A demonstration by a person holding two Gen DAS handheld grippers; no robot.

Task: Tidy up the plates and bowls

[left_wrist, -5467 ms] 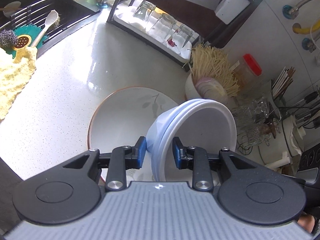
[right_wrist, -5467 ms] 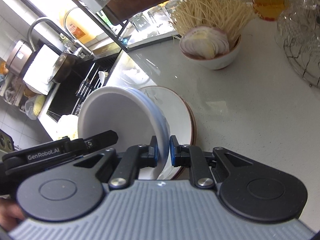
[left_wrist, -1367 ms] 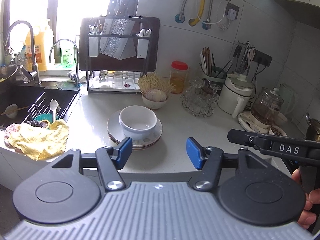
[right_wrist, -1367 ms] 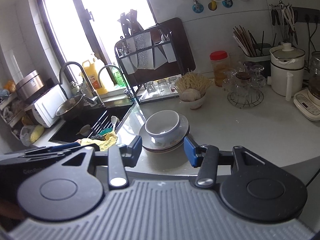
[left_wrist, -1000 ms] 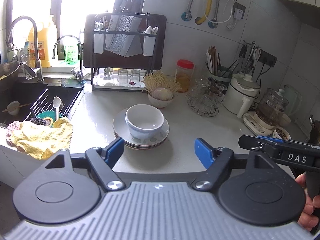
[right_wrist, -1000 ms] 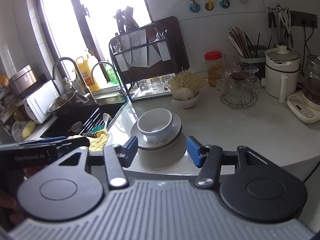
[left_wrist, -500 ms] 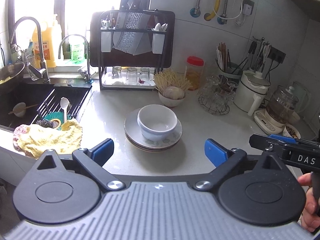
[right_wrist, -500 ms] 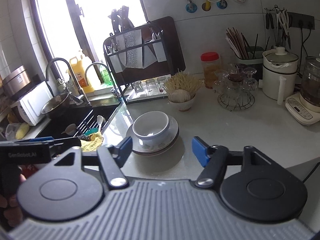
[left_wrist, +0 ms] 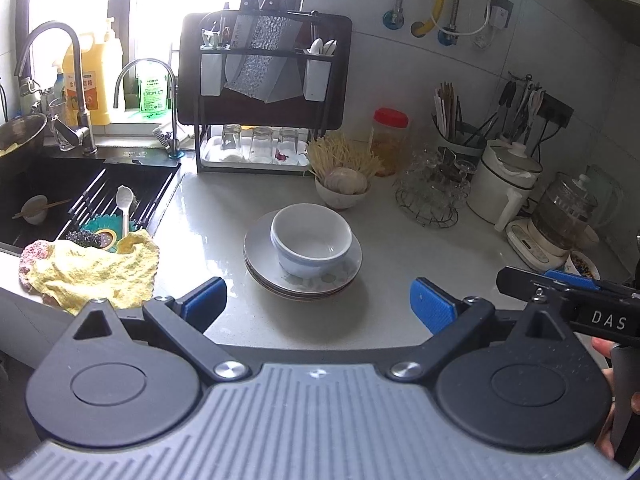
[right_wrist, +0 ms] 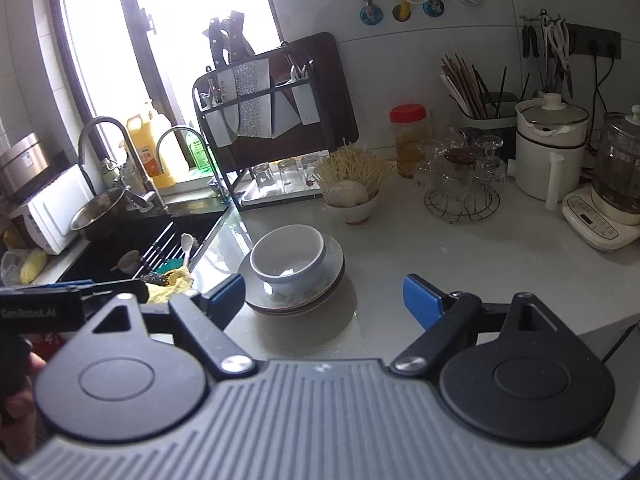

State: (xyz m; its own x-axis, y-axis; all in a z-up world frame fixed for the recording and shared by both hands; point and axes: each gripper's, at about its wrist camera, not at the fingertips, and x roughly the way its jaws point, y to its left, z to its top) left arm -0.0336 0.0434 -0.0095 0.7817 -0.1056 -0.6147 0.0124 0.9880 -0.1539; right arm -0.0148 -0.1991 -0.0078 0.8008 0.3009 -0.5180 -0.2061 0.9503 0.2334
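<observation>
A white bowl (left_wrist: 311,240) with a pale blue outside sits upright on a stack of plates (left_wrist: 260,258) on the white counter; both also show in the right wrist view, the bowl (right_wrist: 287,260) on the plates (right_wrist: 334,268). My left gripper (left_wrist: 318,306) is wide open and empty, held back from the counter's front edge, well short of the stack. My right gripper (right_wrist: 324,298) is wide open and empty, also held back from the stack. The right gripper's body shows at the right of the left wrist view (left_wrist: 568,300).
A bowl of noodles and onion (left_wrist: 344,184) stands behind the stack. A dish rack with glasses and knives (left_wrist: 264,92) is at the back. The sink (left_wrist: 60,196) and a yellow cloth (left_wrist: 96,268) are left. A glass holder (left_wrist: 432,192), kettle (left_wrist: 504,180) and appliances are right.
Both grippers let go of the bowl, which now rests on the plates, and pulled back from the counter. Over the last second their jaws opened wider.
</observation>
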